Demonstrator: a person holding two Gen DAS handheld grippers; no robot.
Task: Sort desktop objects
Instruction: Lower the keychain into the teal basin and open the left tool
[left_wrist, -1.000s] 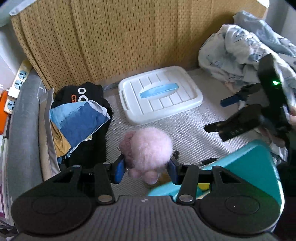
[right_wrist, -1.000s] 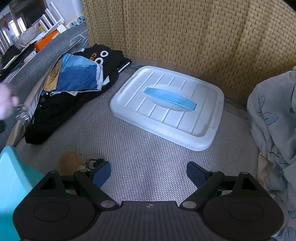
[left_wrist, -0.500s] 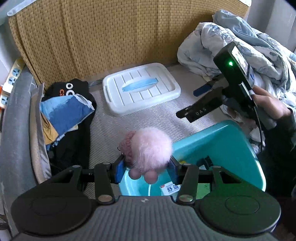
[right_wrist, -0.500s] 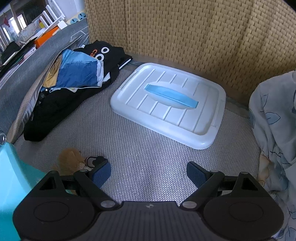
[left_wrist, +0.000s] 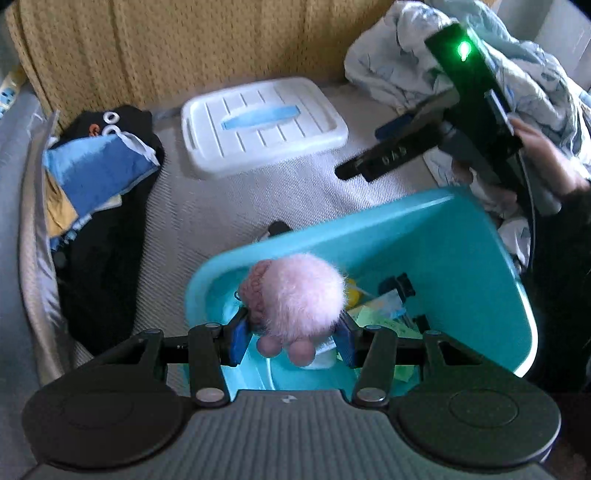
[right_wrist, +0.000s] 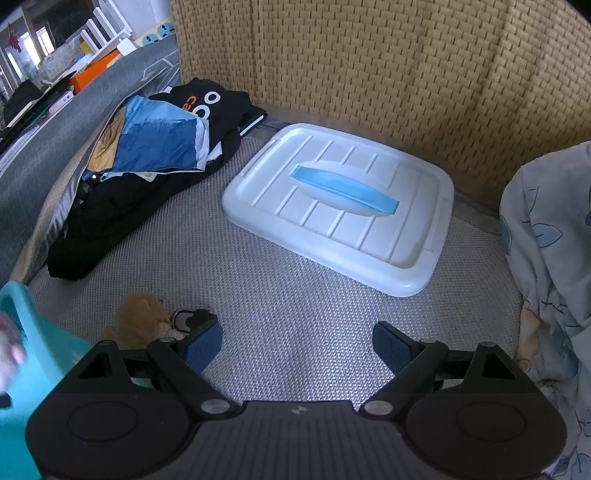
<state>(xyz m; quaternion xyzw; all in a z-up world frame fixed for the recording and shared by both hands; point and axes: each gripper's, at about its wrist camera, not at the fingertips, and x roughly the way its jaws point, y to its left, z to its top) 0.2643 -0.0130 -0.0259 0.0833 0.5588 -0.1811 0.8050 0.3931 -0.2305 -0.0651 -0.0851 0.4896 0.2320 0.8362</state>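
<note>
Counts of things seen on the woven mat

Two grippers are seen: the left gripper (left_wrist: 291, 338) and the right gripper (right_wrist: 297, 341). One pink plush (left_wrist: 295, 299) is counted, and one brown plush (right_wrist: 142, 319) at near left. One teal bin (left_wrist: 461, 254) is seen, and one white lid (right_wrist: 340, 206) with one blue handle (right_wrist: 343, 184) at far centre. One black garment (right_wrist: 122, 206) is counted at far left, one patterned blanket (right_wrist: 554, 236) at right. Small items inside the bin cannot be counted.
</note>
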